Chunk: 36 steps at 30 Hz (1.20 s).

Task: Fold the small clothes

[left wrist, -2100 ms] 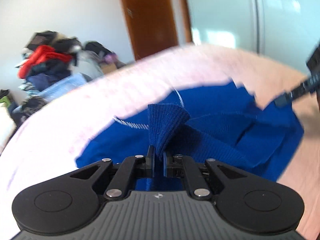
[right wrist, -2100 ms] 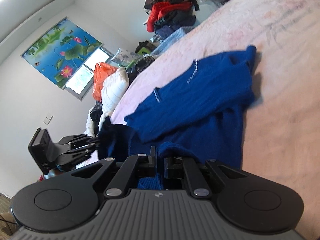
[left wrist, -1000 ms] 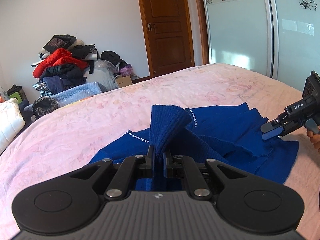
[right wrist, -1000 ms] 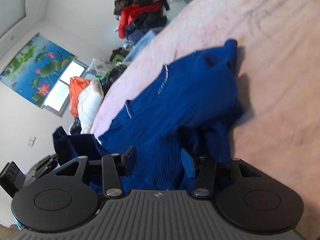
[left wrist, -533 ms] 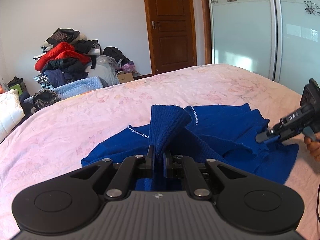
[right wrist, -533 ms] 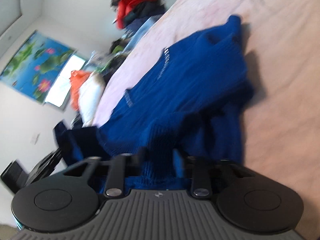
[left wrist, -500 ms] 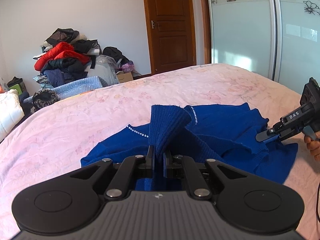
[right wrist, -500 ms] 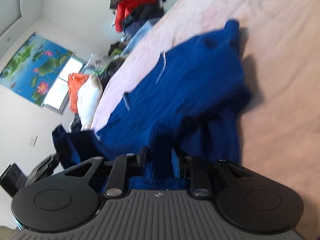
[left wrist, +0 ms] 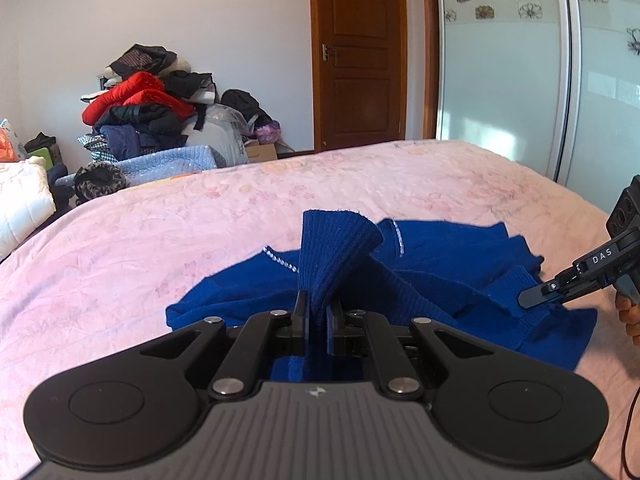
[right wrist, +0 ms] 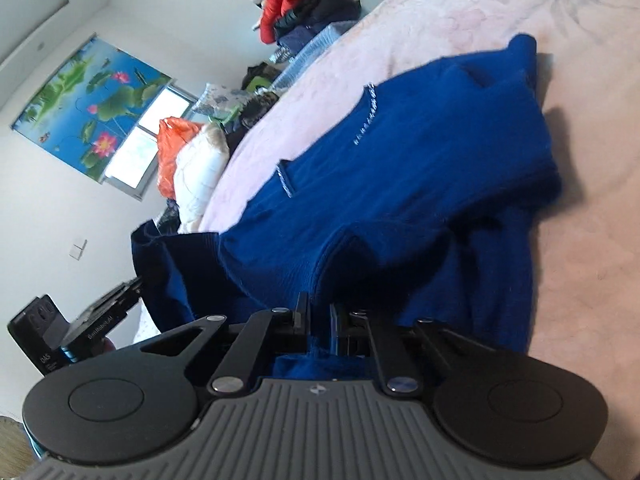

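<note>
A blue knit sweater (left wrist: 440, 272) with small sparkly trim lies rumpled on the pink bed (left wrist: 200, 232). My left gripper (left wrist: 318, 312) is shut on a ribbed edge of the sweater, which stands up in a bunched fold between the fingers. My right gripper (right wrist: 319, 316) is shut on another ribbed edge of the sweater (right wrist: 420, 168). In the left wrist view the right gripper (left wrist: 538, 300) shows at the far right, pinching the sweater's edge. In the right wrist view the left gripper (right wrist: 132, 286) shows at the lower left, holding dark blue fabric.
A heap of clothes (left wrist: 148, 112) is piled beyond the bed's far left side, with a white pillow (left wrist: 20, 196) beside it. A wooden door (left wrist: 360, 56) and glass wardrobe doors (left wrist: 540, 80) stand behind the bed. A window with a lotus blind (right wrist: 92, 108) is on the wall.
My right gripper opened, shifted on the sweater, and has shut again on a ribbed edge. My left gripper has kept its hold and stayed nearly still.
</note>
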Each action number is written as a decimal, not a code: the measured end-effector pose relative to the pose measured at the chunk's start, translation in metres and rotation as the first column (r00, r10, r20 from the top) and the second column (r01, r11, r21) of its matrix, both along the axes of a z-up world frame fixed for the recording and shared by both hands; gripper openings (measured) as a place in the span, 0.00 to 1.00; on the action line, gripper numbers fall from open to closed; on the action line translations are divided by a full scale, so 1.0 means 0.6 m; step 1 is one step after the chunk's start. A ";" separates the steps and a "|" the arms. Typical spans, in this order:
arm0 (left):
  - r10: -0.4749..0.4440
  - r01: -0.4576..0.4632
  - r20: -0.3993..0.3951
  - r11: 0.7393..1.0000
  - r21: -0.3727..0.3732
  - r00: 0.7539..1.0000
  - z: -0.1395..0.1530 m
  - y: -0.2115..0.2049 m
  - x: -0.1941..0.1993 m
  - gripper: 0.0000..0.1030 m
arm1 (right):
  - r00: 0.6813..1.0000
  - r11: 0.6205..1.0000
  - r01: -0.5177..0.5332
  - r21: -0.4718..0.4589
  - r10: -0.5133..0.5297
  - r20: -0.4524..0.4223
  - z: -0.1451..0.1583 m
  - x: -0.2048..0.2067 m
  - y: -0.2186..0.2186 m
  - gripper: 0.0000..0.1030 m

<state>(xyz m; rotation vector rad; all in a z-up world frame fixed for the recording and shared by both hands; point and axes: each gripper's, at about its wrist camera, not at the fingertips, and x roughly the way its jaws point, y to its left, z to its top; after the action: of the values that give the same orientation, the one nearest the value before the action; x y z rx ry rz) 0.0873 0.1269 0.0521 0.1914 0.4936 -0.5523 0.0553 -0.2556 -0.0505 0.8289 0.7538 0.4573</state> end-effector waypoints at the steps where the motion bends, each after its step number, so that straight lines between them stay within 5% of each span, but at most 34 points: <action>1: 0.004 -0.004 0.006 1.000 -0.011 1.000 0.005 0.002 0.000 0.07 | 1.000 1.000 0.003 0.022 -0.004 0.005 0.003 -0.002 -0.006 0.13; 13: 0.063 -0.059 0.030 0.993 -0.107 0.998 0.052 -0.001 0.066 0.07 | 0.983 0.996 0.077 0.054 -0.085 0.163 0.104 0.066 -0.053 0.13; 20: 0.148 -0.153 -0.063 0.984 -0.094 0.987 0.002 -0.012 0.161 0.07 | 0.987 0.992 0.122 0.023 -0.124 0.106 0.076 0.163 -0.057 0.14; 23: 0.256 -0.268 -0.154 0.961 -0.064 0.954 -0.039 -0.007 0.212 0.08 | 0.979 0.980 0.201 -0.012 -0.200 0.048 0.041 0.201 -0.058 0.34; 24: 0.286 -0.298 -0.163 0.953 -0.054 0.944 -0.048 -0.001 0.222 0.08 | 0.971 0.971 0.238 -0.031 -0.237 0.040 0.032 0.206 -0.061 0.54; 27: 0.350 -0.362 -0.156 0.930 -0.060 0.924 -0.052 0.024 0.222 0.08 | 0.950 0.951 0.302 -0.067 -0.295 0.100 0.031 0.194 -0.071 0.55; 29: 0.345 -0.360 -0.152 0.930 -0.080 0.926 -0.042 0.036 0.212 0.08 | 0.963 0.966 0.244 -0.085 -0.232 0.136 0.040 0.185 -0.066 0.55; 32: 0.258 -0.269 -0.121 0.959 -0.088 0.959 -0.022 0.027 0.186 0.08 | 0.995 0.985 -0.007 -0.171 0.024 0.097 0.051 0.194 -0.020 0.55; 34: 0.142 -0.150 -0.140 0.987 -0.049 0.980 -0.020 0.000 0.174 0.11 | 0.965 0.949 -0.247 -0.198 0.259 0.038 0.040 0.205 0.027 0.62; 36: 0.027 -0.025 -0.172 1.000 0.016 0.985 -0.029 -0.031 0.165 0.11 | 0.925 0.898 -0.361 -0.250 0.379 0.026 0.031 0.209 0.067 0.67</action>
<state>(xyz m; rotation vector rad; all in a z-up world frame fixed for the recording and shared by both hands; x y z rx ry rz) 0.1861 0.1083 0.0344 0.1504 0.6671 -0.5425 0.1804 -0.2152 -0.0319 0.4354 0.8829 0.7181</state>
